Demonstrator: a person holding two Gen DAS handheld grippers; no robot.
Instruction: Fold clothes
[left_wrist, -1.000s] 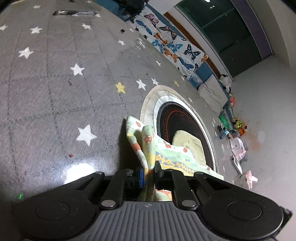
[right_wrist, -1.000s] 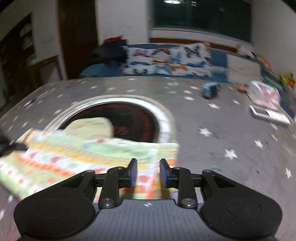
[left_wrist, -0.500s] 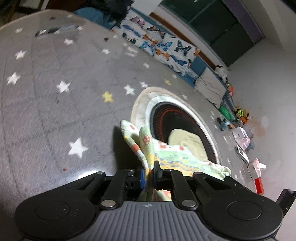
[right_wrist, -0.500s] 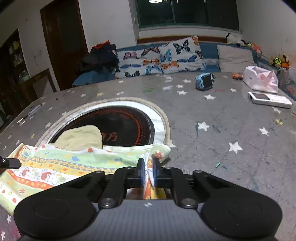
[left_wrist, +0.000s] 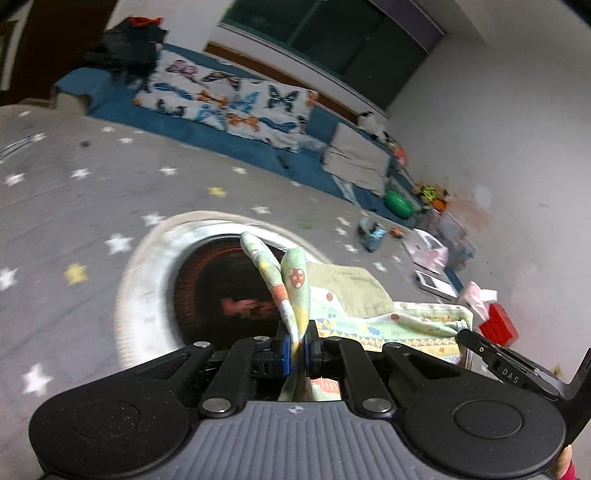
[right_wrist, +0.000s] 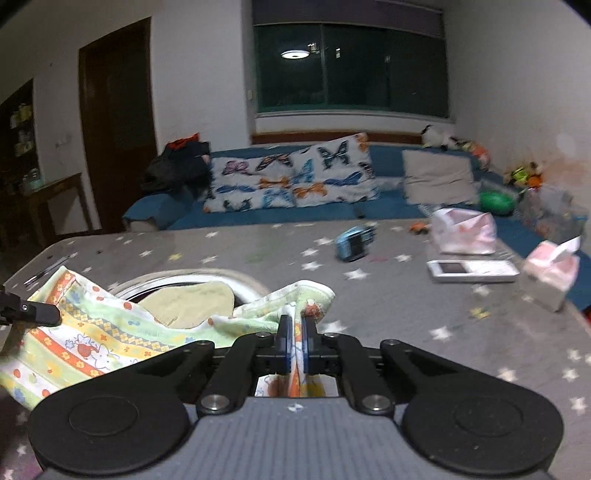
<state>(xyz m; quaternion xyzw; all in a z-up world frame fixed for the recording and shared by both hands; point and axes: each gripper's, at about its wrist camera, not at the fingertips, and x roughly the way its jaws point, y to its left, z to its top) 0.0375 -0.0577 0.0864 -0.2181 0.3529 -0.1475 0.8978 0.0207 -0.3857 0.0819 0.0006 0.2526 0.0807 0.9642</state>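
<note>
A pale green patterned cloth (left_wrist: 391, 317) with orange bands and small prints is held up off the grey star-print table. My left gripper (left_wrist: 297, 341) is shut on one corner, which stands up between the blue pads. My right gripper (right_wrist: 294, 338) is shut on the other corner, and the patterned cloth (right_wrist: 92, 332) sags leftward from it. A plain yellow-green cloth (right_wrist: 192, 301) lies behind on the round black cooktop (left_wrist: 221, 280). The left gripper's tip (right_wrist: 26, 314) shows at the right wrist view's left edge.
On the table's right side lie a blue toy (right_wrist: 354, 240), a white device (right_wrist: 472, 269), a pink tissue pack (right_wrist: 550, 273), a pink bag (right_wrist: 463, 229) and a red box (left_wrist: 498, 325). A blue sofa (right_wrist: 280, 206) with butterfly pillows runs behind the table.
The right gripper went from open over the cloth's edge to shut on its corner. Both grippers then rose, lifting the cloth off the table, and both views tilted up toward the room.
</note>
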